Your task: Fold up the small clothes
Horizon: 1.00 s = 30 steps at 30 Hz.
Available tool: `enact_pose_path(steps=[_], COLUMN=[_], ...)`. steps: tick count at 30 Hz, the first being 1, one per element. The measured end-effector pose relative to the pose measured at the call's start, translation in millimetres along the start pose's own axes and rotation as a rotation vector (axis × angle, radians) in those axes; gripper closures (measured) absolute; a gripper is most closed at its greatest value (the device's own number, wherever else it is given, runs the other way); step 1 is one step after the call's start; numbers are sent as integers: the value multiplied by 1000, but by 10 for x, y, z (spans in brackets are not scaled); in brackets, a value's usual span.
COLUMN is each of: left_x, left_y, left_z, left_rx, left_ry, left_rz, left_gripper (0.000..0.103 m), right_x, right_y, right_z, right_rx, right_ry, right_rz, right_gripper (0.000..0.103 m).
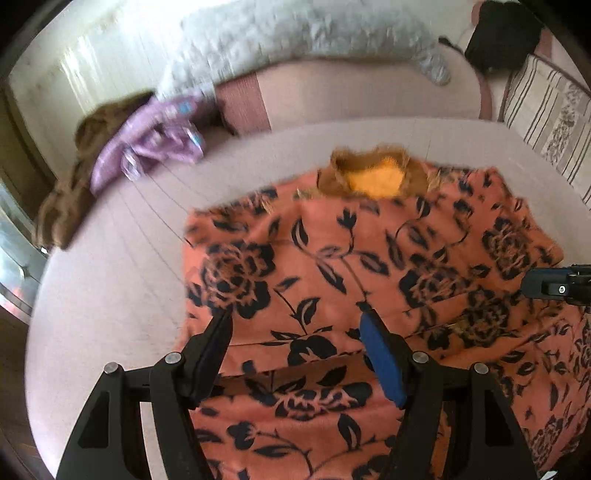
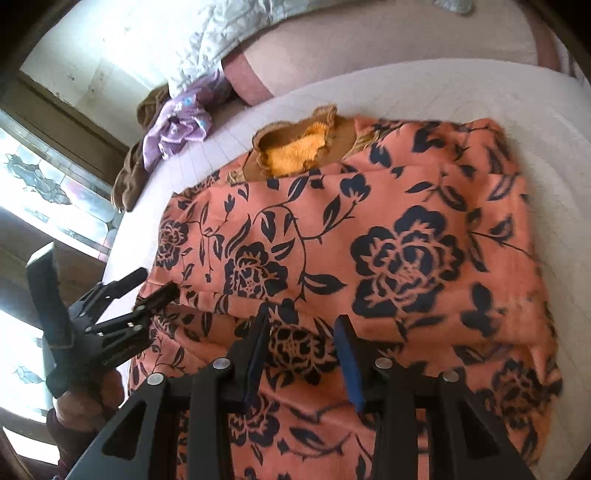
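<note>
An orange garment with black flowers [image 1: 332, 258] lies spread on the pale bed [image 1: 110, 295], its brown collar and yellow lining [image 1: 373, 177] at the far end. It also shows in the right wrist view [image 2: 369, 240]. My left gripper [image 1: 295, 317] is open just above the garment's near left part, with nothing between its fingers; it also shows in the right wrist view [image 2: 155, 284]. My right gripper [image 2: 303, 317] is open over a fold near the garment's lower middle. Its tip shows at the right edge of the left wrist view [image 1: 543, 286].
A crumpled purple cloth [image 1: 155, 144] and a brown cloth [image 1: 70, 192] lie at the bed's far left. A grey-white blanket [image 1: 295, 33] lies behind. A striped pillow [image 1: 546, 118] and a black object [image 1: 502, 33] sit far right. A window [image 2: 44, 184] is left.
</note>
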<state>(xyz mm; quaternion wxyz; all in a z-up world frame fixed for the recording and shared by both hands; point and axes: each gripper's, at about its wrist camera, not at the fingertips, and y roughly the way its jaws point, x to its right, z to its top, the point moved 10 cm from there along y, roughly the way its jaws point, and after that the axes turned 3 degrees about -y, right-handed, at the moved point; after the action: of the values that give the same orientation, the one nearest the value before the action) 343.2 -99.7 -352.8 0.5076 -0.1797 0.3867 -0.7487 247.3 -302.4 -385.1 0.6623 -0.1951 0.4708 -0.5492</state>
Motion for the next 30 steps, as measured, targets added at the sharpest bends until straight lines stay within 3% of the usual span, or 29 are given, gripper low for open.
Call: enact_pose_path(steps=[4, 7, 15, 23, 30], left_x=[-47, -91, -151, -216, -386], left_y=[-370, -551, -1014, -1280, -1272], left_z=[39, -24, -361, -742, -1200], left_rx=[73, 101, 160, 175, 111], left_ry=[-51, -70, -79, -164, -246], left_rz=[16, 18, 57, 54, 94], left_gripper=[28, 28, 28, 28, 28], right_x=[-28, -49, 50, 92, 251], right_y=[-345, -592, -1060, -1295, -1383], right_z=[1, -139, -624, -1136, -1453], right_rx=[101, 171, 256, 268, 242], right_ry=[-25, -8, 19, 37, 78], right_rz=[-59, -54, -57, -73, -88], right_gripper=[48, 48, 48, 48, 48])
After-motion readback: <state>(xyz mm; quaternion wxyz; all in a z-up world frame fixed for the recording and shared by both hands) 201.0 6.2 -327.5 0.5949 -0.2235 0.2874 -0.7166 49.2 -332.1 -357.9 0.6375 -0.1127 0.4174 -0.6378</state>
